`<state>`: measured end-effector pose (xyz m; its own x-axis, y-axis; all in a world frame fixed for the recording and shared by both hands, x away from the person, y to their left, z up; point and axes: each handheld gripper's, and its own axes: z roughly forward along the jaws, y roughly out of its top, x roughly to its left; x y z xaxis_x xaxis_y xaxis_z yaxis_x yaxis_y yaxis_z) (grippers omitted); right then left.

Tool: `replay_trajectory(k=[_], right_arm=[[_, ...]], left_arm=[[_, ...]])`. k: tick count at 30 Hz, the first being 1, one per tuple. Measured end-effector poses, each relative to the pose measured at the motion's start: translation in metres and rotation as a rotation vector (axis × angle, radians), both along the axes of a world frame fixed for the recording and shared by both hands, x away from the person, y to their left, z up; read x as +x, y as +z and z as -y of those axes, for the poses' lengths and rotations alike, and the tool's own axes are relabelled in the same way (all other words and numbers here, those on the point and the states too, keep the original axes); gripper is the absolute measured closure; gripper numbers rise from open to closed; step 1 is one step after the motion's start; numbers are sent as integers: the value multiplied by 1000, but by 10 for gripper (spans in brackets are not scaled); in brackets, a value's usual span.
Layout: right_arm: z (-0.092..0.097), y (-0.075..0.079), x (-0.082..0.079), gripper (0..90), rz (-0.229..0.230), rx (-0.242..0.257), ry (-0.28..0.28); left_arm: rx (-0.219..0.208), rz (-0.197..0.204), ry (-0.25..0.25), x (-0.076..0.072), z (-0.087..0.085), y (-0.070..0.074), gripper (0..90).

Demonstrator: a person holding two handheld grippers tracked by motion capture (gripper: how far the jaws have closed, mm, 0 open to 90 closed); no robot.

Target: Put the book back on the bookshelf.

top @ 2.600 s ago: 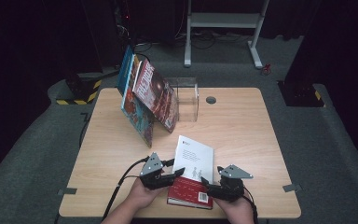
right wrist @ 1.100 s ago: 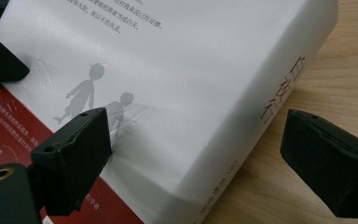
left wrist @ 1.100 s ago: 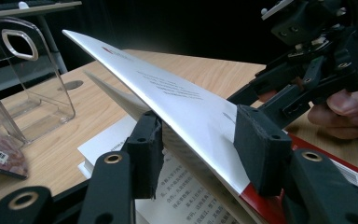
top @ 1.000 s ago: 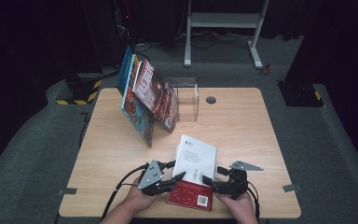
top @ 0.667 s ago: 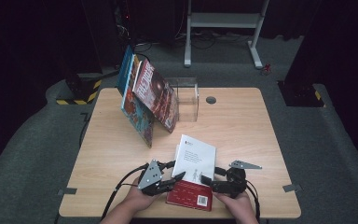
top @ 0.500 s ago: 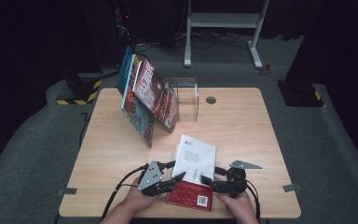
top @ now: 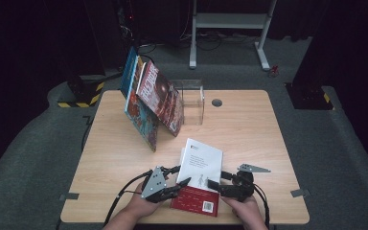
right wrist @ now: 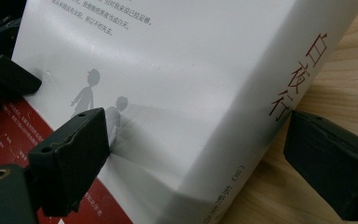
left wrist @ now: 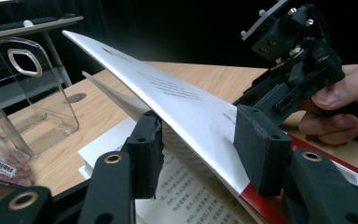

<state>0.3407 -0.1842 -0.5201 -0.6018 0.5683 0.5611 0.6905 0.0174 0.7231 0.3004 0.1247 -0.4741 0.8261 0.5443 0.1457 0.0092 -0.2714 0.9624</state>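
Observation:
A thick book with a white cover and a red band lies near the table's front edge. My left gripper is at its left side, my right gripper at its right. In the left gripper view the cover is lifted off the printed pages. It slants between my left gripper's parted jaws, one pad under it and one over it, not clamped. My right gripper is open and straddles the spine. One jaw hangs over the cover and the other stands on the wood beside the spine.
Several colourful books lean against a clear acrylic stand at the back left of the wooden table. A cable hole lies behind it. The person's hands come in over the front edge.
Since the oldest frame the left gripper has slipped a little toward the front edge and the right gripper a little to the right. Over the last second nothing visibly moves.

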Motion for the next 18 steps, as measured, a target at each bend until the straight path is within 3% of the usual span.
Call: replay_trajectory(k=[7,10,18], right_arm=[[2,-2,2,64,-16,32,26],[3,-4,5,69,-29,82,72],[2,-2,5,77,-35,47,52]], left_arm=[[7,35,-2,-4,0,2,528],[2,56,-16,-7,0,3,528],[-13,20,-15,-1,-2,0,527]])
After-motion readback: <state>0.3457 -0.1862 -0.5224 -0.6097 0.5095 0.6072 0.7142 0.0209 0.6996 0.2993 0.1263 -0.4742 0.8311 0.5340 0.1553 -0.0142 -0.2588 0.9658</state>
